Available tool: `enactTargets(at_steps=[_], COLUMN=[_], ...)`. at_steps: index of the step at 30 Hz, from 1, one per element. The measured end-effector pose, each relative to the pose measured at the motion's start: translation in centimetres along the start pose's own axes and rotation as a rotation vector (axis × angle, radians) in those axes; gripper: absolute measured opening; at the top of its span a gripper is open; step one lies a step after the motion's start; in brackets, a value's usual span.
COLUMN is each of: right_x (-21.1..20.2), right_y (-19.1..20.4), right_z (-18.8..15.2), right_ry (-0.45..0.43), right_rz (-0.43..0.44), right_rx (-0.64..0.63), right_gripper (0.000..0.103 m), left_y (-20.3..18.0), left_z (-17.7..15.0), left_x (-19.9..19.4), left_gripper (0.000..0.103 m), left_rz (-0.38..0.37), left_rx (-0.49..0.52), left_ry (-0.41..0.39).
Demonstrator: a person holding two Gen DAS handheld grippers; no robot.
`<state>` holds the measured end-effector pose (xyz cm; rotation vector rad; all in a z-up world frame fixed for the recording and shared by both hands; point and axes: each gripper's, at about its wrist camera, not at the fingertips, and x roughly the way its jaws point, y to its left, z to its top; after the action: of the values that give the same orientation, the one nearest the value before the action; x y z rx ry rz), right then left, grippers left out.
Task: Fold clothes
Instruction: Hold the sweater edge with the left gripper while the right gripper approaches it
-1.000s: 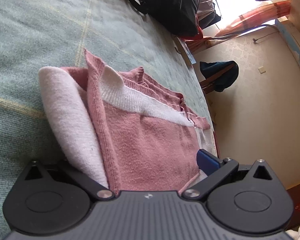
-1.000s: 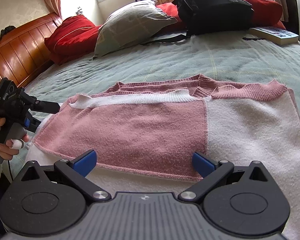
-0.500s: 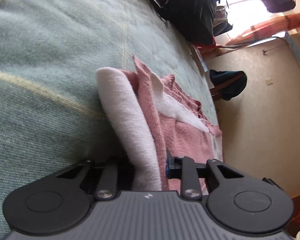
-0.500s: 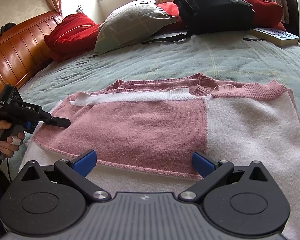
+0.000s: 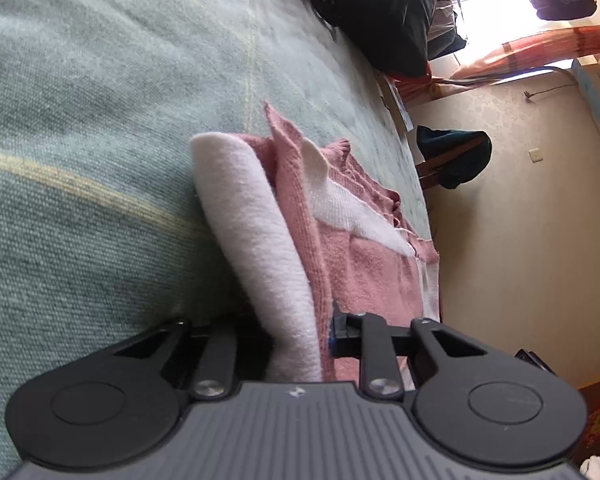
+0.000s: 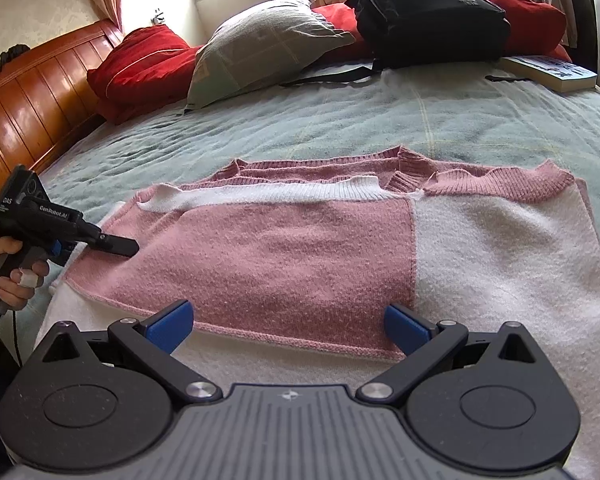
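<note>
A pink and white knit sweater (image 6: 280,252) lies flat on the green bedspread (image 6: 380,120), partly folded, with its neckline toward the far side. My left gripper (image 5: 298,334) is shut on the sweater's (image 5: 364,272) left edge, where white and pink layers are pinched between its pads. In the right wrist view that left gripper (image 6: 120,246) sits at the sweater's left side, held by a person's hand (image 6: 8,280). My right gripper (image 6: 288,322) is open over the near hem, with nothing between its blue pads.
A grey pillow (image 6: 260,44), red cushions (image 6: 140,60), a black backpack (image 6: 428,12) and a book (image 6: 552,72) lie at the bed's far end. A wooden headboard (image 6: 32,96) runs along the left. A chair with a dark garment (image 5: 452,156) stands beyond the bed.
My left gripper moved in onto the sweater's left edge and went from wide open to shut on it. The right gripper kept still and open.
</note>
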<state>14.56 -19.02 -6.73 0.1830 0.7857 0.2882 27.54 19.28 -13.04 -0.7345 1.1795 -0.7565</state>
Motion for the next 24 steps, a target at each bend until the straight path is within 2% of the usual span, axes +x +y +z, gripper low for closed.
enactTargets(at_steps=[2,3,5,9,13,17,20,24], right_x=[-0.1,-0.2,-0.2,0.0,-0.2,-0.6,0.5,2.2], right_y=[0.1,0.1,0.2,0.2,0.6,0.6,0.6,1.6], right_z=[0.2,0.2,0.4,0.4,0.8,2.0,2.7,3.2], right_ry=[-0.002,-0.003,-0.005,-0.01,-0.023,-0.065,-0.035,-0.007], right_rz=[0.006,0.008,0.011,0.021,0.05,0.153,0.224,0.259], right_rx=[0.001,0.0,-0.002,0.005,0.013,0.056,0.117,0.156], right_gripper=[0.103,0.103,0.103,0.103,0.103,0.103,0.103,0.103], left_y=[-1.7,-2.2,-3.0,-0.4,-1.0,-1.8,-1.9,-2.0], left_z=[-0.2,-0.3,-0.3,0.0,0.1,0.4,0.3,-0.3], left_x=[-0.2,-0.2,-0.3,0.0,0.2,0.3,0.1,0.6], left_gripper=[0.021,0.025,0.025,0.024,0.024,0.024,0.024,0.024], left_rz=[0.045,0.055,0.073,0.015,0.034,0.07,0.07,0.074], left_rx=[0.038,0.068,0.129,0.004,0.02,0.047,0.057,0.063], left_ry=[0.016,0.039,0.087,0.085,0.076,0.075,0.066,0.052])
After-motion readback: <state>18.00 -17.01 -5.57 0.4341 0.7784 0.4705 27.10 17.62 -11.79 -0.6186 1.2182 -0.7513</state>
